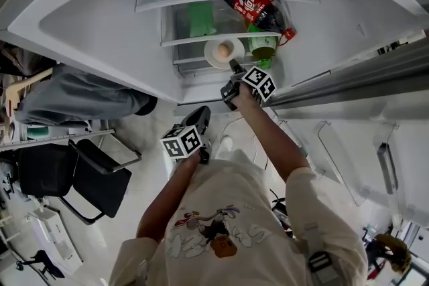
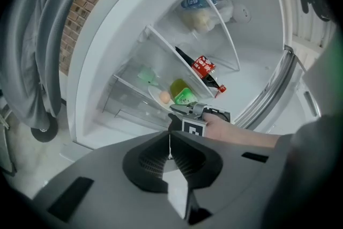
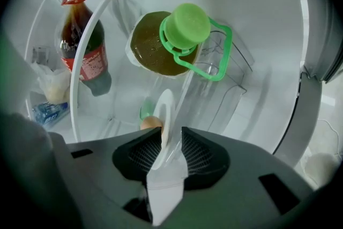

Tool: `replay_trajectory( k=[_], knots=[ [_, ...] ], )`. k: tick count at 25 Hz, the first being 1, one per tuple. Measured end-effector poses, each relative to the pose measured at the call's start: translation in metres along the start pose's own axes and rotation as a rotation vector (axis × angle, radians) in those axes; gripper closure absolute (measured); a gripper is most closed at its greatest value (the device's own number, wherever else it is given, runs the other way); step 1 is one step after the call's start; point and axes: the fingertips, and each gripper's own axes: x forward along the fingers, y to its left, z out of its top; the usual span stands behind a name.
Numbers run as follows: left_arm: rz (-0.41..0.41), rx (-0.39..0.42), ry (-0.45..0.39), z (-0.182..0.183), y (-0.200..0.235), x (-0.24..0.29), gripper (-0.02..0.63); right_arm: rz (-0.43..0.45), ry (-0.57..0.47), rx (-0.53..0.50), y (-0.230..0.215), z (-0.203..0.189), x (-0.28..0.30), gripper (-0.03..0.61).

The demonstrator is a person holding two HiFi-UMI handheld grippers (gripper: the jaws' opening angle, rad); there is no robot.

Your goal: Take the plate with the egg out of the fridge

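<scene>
The left gripper point(image 2: 170, 141) was held clenched and empty, back from the fridge point(image 1: 87, 17). On a shelf point(image 1: 190, 62) inside, the plate point(image 1: 216, 53) with the egg point(image 1: 225, 49) was straddled at its rim by the right gripper point(image 3: 171, 134), jaws apart.

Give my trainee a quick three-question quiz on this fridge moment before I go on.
1. True or false: the rim of the plate stands between the jaws of the right gripper.
2. What lies on the plate? A an egg, B a lemon, C a bottle cap.
3. Fill in: the jaws of the left gripper are ___.
Key: 1 true; 2 A; 3 together.
</scene>
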Motion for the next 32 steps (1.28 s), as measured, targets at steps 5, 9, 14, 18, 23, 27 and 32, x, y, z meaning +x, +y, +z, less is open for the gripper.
replay_trajectory(
  k=[5, 9, 14, 18, 23, 27, 32],
  knots=[
    [0.020, 0.013, -0.010, 0.002, 0.004, -0.001, 0.603, 0.010, 0.010, 0.068, 0.005, -0.002, 0.001, 0.487],
    [0.019, 0.017, -0.016, 0.002, 0.003, -0.002, 0.603, 0.003, 0.021, 0.071, 0.005, -0.005, 0.005, 0.506],
    [0.023, 0.025, -0.034, 0.006, 0.003, -0.006, 0.603, -0.008, 0.025, 0.092, 0.006, -0.006, 0.007, 0.538],
    [0.021, 0.025, -0.042, 0.007, 0.003, -0.007, 0.603, 0.006, 0.013, 0.104, 0.013, -0.002, 0.007, 0.557],
    [0.009, 0.033, -0.052, 0.007, 0.000, -0.007, 0.603, 0.000, 0.004, 0.122, 0.015, -0.003, 0.006, 0.560],
    [0.013, 0.038, -0.055, 0.007, -0.001, -0.007, 0.603, 0.009, 0.000, 0.146, 0.013, -0.005, 0.004, 0.561],
    [0.024, 0.040, -0.076, 0.012, 0.000, -0.009, 0.603, 0.048, 0.005, 0.167, 0.019, -0.006, -0.005, 0.561]
  ],
)
